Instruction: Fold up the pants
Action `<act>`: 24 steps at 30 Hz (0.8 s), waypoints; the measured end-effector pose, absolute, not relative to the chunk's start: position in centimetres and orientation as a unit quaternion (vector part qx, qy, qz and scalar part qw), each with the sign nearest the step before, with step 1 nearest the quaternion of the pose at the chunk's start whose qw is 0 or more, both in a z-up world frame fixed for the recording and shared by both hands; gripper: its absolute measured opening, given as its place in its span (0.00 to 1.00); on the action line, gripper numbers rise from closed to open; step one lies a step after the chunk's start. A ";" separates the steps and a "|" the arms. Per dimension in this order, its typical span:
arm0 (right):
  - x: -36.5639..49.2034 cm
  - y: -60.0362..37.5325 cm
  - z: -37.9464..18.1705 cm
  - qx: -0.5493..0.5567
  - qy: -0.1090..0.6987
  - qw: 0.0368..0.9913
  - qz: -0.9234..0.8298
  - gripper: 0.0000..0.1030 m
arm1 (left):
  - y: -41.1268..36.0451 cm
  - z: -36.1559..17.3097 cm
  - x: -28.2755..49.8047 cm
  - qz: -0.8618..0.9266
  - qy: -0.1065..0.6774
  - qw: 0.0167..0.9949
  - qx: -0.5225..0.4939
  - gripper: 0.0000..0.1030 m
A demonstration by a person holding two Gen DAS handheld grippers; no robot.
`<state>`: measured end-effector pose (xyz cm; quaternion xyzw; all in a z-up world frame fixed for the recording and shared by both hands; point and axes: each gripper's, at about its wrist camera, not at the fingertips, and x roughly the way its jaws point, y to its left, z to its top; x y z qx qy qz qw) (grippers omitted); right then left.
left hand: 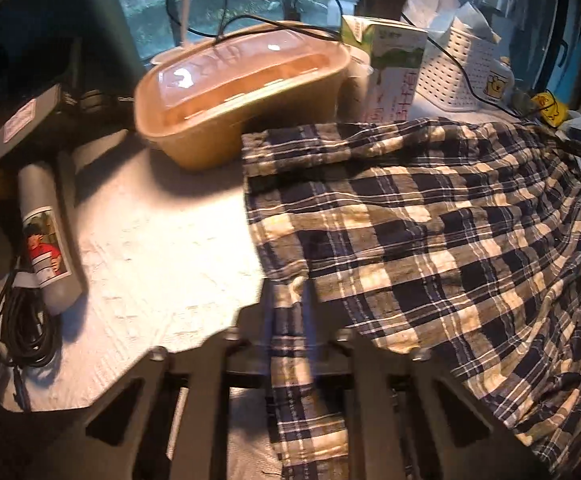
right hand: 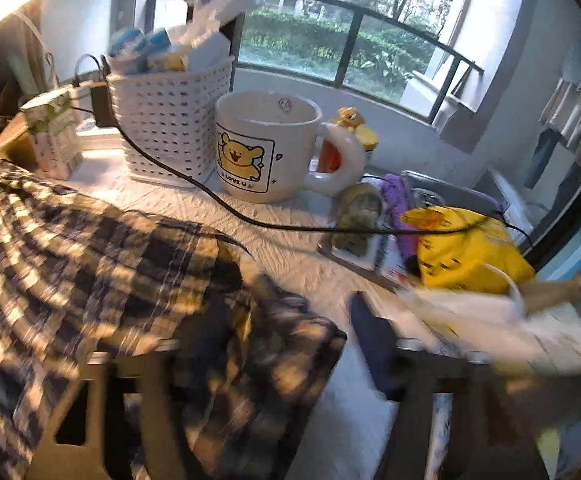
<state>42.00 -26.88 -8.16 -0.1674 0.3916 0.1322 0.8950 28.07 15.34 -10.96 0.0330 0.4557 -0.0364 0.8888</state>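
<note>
My left gripper [left hand: 290, 304] points steeply down over the near edge of the white table [left hand: 162, 240], its two fingers drawn almost together and pinching a corner of the plaid pants [left hand: 430, 232]; a strip of the cloth runs back between them toward my wrist. The pants lie spread across the table's right half, rumpled, their far edge folded over just beside the tan lidded container [left hand: 242, 96] (a milk carton [left hand: 394, 56] and a white basket [left hand: 462, 68] stand behind). My right gripper [right hand: 290, 344] also tilts downward, its fingers spread wide apart. The left one is buried under a bunched fold of the pants [right hand: 90, 260], the right one stands clear over bare table, and motion blur hides whether either pad presses the cloth. Ahead sit a bear mug [right hand: 266, 148] and a black cable [right hand: 250, 216].
</note>
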 end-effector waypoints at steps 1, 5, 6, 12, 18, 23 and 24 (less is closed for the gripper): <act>40.9 -27.4 -7.8 -0.166 0.388 0.897 0.133 0.69 | 15.3 -11.0 27.8 -0.035 0.451 0.891 0.034 0.06; 37.7 -29.0 -6.8 -0.161 0.386 0.900 0.124 0.69 | 15.4 -10.9 26.5 -0.022 0.445 0.895 0.037 0.05; 36.7 -29.4 -6.8 -0.159 0.388 0.900 0.122 0.70 | 15.7 -10.9 26.6 -0.014 0.445 0.895 0.034 0.05; 31.6 -31.4 -7.6 -0.142 0.398 0.900 0.107 0.70 | 17.7 -8.9 25.6 0.011 0.433 0.901 0.004 0.09; 25.9 -32.8 -7.1 -0.133 0.391 0.905 0.101 0.73 | 14.7 -6.5 18.8 -0.043 0.399 0.916 0.011 0.46; 21.6 -33.0 -6.6 -0.130 0.381 0.911 0.094 0.83 | 10.1 -6.7 13.5 -0.102 0.396 0.912 0.014 0.46; 21.0 -33.1 -6.5 -0.131 0.379 0.911 0.093 0.83 | 9.1 -6.7 13.2 -0.114 0.395 0.912 0.013 0.47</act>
